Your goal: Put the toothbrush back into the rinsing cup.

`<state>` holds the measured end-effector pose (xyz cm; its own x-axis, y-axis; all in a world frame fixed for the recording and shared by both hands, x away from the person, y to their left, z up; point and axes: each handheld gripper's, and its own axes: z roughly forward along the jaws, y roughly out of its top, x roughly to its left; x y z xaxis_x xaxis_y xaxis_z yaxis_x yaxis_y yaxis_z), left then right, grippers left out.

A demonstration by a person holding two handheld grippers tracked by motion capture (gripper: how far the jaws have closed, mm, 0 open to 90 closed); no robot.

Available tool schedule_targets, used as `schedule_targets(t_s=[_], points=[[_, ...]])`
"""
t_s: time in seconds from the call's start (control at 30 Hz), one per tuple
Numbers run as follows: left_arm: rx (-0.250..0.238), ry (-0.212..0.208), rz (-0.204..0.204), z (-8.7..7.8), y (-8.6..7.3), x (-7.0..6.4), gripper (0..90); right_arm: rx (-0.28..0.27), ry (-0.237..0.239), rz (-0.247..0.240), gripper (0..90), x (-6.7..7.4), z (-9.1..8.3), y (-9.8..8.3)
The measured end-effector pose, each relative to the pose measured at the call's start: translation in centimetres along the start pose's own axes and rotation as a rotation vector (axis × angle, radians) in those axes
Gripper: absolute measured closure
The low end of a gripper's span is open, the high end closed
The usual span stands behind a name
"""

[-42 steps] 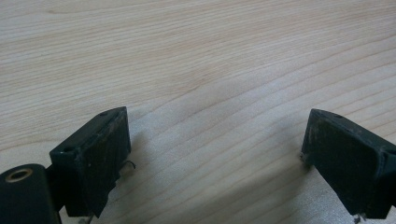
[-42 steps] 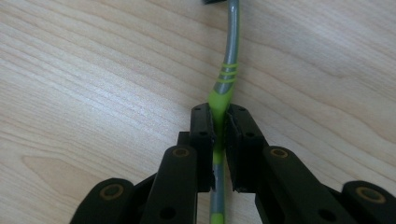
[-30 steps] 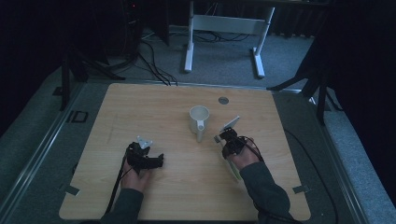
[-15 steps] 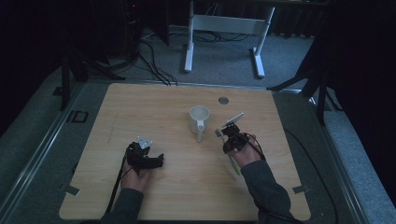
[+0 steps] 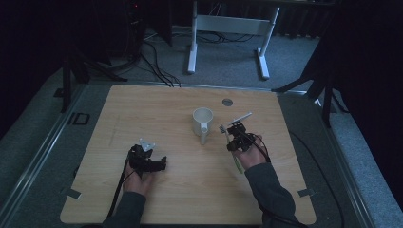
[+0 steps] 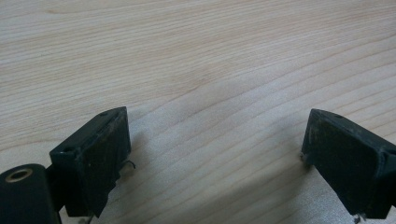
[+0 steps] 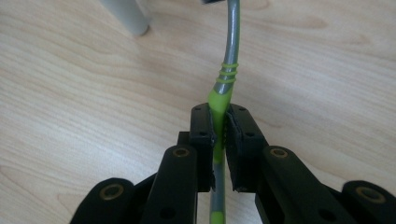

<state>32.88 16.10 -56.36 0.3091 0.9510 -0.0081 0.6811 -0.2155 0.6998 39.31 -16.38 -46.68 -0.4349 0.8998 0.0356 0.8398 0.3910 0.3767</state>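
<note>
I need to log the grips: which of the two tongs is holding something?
The right tongs, shut on the green-and-grey toothbrush beside the mug. The left tongs stand open over bare table.

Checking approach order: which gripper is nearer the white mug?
Right. The right gripper, shut on a green-and-grey toothbrush, sits just right of the mug, beside its handle. The left gripper, jaws open, rests on the table nearer the person, left of the mug.

table [image 5: 180,190]: pale matt wood grain | fork [image 7: 227,70]: grey metal shaft, glossy green plastic grip | mug [image 5: 203,122]: smooth white
</note>
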Motion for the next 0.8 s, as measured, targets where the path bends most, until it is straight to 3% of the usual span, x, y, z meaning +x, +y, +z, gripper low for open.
schedule_targets(t_s=[0.8], points=[[0.001,0.0,0.002,0.0,0.0,0.0,8.3,-0.169,-0.022,-0.009,81.6,-0.1,-1.5,0.1]])
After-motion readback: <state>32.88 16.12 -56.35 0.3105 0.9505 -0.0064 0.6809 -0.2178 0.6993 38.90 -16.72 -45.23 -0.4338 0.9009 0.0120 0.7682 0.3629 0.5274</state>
